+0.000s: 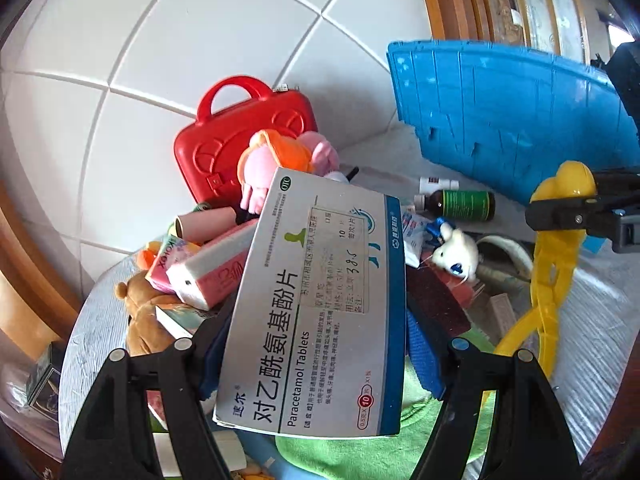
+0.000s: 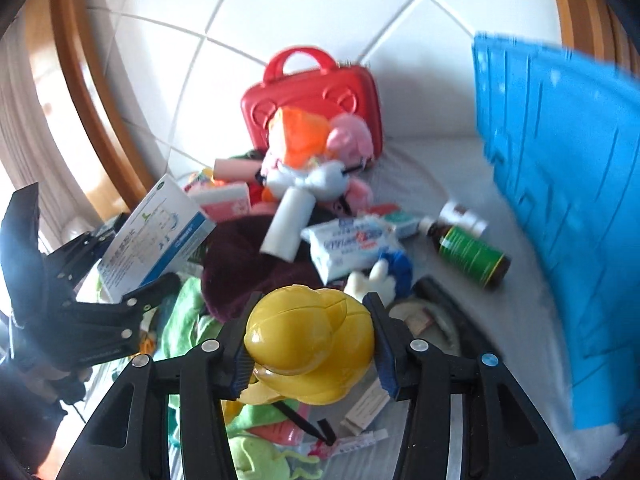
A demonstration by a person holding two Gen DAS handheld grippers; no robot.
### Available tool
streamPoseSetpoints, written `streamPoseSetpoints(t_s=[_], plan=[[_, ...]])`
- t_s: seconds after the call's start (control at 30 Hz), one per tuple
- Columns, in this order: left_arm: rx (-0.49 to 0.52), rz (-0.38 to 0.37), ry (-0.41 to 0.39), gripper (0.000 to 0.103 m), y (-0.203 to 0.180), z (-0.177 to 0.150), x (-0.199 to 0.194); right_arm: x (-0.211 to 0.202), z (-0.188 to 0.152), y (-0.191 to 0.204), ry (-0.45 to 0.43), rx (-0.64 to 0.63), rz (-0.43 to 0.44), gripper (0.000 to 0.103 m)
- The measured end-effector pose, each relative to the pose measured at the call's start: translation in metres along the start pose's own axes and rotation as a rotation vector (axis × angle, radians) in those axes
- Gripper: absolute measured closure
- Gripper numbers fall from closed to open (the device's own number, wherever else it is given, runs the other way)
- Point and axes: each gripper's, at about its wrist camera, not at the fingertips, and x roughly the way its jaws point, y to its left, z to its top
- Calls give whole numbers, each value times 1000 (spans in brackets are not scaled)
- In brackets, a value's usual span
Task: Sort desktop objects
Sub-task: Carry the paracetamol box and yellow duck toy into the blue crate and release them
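My left gripper [image 1: 320, 344] is shut on a white and blue Paracetamol tablet box [image 1: 316, 304] and holds it above the pile; the box also shows in the right wrist view [image 2: 154, 232]. My right gripper [image 2: 308, 336] is shut on a yellow plastic snowball-maker toy [image 2: 310, 340], which also shows at the right of the left wrist view [image 1: 560, 248]. Below lies a heap of objects: a red case [image 1: 240, 136], an orange and pink plush doll [image 2: 316, 148], a brown medicine bottle with green label [image 2: 470, 254], a white tube [image 2: 286, 224], a tissue pack [image 2: 348, 246].
A blue plastic crate [image 2: 560, 208] stands at the right on the grey cloth [image 2: 440, 176]. White tiled wall [image 1: 200, 40] behind, wooden frames at both sides. A brown teddy [image 1: 144, 312], pink box [image 1: 212, 276], green cloth [image 1: 360, 452] and dark maroon cloth [image 2: 248, 264] fill the pile.
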Motion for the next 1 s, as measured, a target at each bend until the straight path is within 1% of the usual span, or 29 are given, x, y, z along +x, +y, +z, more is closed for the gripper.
streamPoseSetpoints(t_s=[0.2,0.33,0.43,0.57,0.67,0.73,0.87,0.93,1.0], plan=[[9,-8,-86,29,2,17,-39,-40,15,7,-83,12,-27,55],[13,-30,-162,29,-4,37,-68,-76,22,9,-154,22,-60,55],[41,-58,-236,29,-17,56,-91,-115,26,8,-226,30,-98,55],[90,-130,-330,29,-44,89,-118,-178,32,-3,-347,48,-165,55],[113,-192,-374,29,-70,117,-131,-229,40,-22,-440,65,-227,55],[137,-215,-409,29,-90,137,-138,-257,46,-36,-493,74,-268,55],[159,-284,-469,29,-134,185,-144,-308,65,-76,-599,99,-360,55],[163,-308,-479,29,-157,208,-142,-324,76,-101,-625,115,-391,55],[164,-333,-481,29,-184,237,-135,-334,89,-132,-633,144,-399,55]])
